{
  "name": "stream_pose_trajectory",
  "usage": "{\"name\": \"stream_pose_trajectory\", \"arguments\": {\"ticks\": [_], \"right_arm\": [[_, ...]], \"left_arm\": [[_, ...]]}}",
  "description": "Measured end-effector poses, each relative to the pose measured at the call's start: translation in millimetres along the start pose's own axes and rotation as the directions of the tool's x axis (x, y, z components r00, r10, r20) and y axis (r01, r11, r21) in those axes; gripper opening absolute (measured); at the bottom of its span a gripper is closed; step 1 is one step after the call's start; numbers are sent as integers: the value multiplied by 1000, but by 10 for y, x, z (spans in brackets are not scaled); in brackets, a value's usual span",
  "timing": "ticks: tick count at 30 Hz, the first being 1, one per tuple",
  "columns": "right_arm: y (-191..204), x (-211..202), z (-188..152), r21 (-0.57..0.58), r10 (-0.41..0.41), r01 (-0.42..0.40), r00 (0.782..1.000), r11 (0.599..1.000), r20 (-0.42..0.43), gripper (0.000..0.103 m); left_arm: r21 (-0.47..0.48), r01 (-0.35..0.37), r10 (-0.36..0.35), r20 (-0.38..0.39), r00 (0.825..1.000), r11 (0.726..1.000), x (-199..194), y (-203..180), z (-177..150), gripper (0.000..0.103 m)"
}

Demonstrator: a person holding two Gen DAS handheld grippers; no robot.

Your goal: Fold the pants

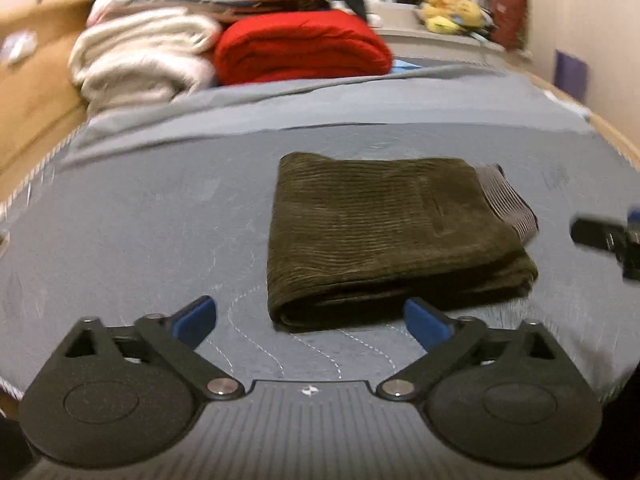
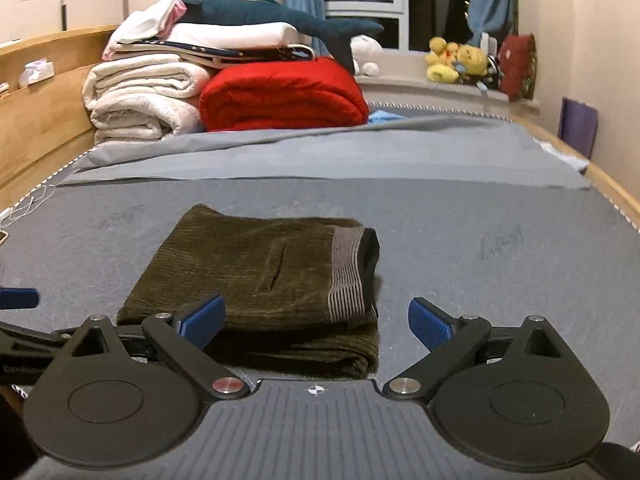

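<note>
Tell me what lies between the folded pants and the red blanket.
Only bedding: bare dark grey mattress, then a lighter grey sheet before the red blanket. Nothing else past the pants, in the right wrist view.

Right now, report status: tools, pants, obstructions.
Left tool open, holding nothing. Right tool open, holding nothing. Pants folded into a compact stack, flat on the bed. Nothing near them; red blanket far back.

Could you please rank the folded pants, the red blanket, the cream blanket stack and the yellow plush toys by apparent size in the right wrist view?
1. Folded pants, though nearness to the camera inflates them.
2. Red blanket and cream blanket stack: too alike to rank.
3. Yellow plush toys, farthest away.
</note>
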State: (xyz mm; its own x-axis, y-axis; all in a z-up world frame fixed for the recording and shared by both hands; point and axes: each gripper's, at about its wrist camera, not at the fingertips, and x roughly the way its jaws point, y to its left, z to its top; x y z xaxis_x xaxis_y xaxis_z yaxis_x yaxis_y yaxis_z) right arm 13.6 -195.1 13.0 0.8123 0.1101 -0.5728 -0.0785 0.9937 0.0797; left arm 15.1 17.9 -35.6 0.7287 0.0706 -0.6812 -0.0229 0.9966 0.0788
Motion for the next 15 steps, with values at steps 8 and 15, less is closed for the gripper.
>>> {"name": "stream_pose_trajectory", "arguments": {"ticks": [8, 15], "right_arm": [[-33, 108, -52, 21, 12, -12, 999, 1000, -44, 98], [-17, 143, -55, 5, 16, -16, 999, 1000, -46, 98]], "left_arm": [[-31, -7, 7, 7, 1000, 999, 80, -31, 36, 102], [-44, 22, -22, -6, 1000, 999, 146, -9, 44, 102]]}}
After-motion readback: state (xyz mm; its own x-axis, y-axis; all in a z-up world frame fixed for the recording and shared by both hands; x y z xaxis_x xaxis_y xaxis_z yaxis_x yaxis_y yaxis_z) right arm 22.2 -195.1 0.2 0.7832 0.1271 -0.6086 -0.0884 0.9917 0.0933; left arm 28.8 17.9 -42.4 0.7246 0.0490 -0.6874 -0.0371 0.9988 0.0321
